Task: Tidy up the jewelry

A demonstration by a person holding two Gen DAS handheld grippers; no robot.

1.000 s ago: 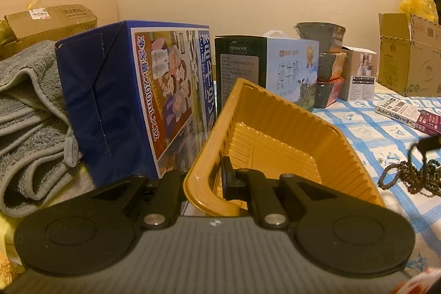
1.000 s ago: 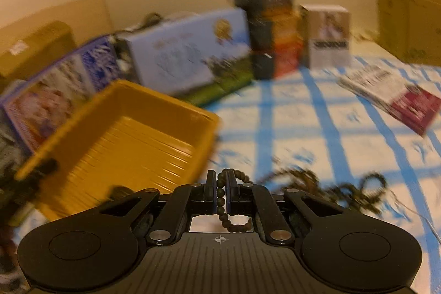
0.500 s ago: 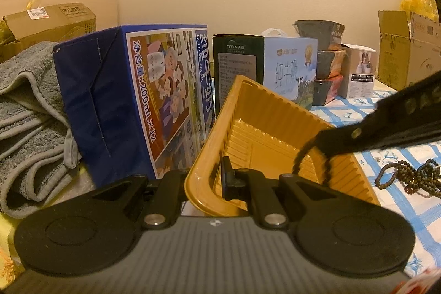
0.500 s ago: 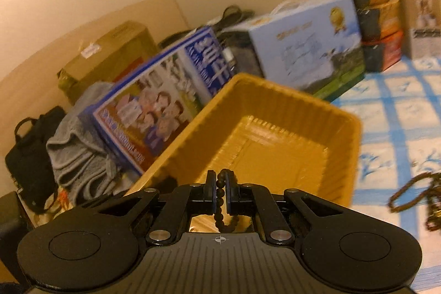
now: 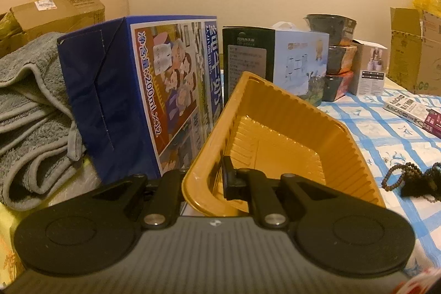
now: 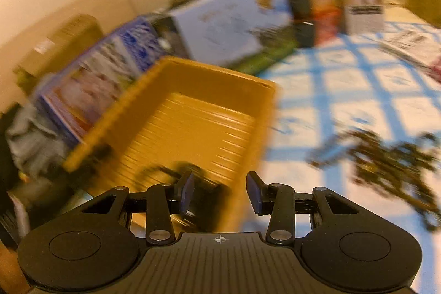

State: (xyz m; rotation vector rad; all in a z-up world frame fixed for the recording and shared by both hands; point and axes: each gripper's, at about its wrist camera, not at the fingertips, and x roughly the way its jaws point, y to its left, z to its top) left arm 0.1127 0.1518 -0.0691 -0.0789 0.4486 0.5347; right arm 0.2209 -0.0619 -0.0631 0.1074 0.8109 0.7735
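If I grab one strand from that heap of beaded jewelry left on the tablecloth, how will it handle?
Probably limp: the beaded strands lie in slack loops on the checked tablecloth. They look tangled together, so lifting one may drag others along. Round beads could slip between the right gripper fingers, now open, so pinch squarely. The left gripper holds the yellow tray rim.

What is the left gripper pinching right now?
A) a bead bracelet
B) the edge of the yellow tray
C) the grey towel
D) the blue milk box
B: the left gripper has one finger inside and one outside the near wall of the yellow tray, shut on it and tilting it up.
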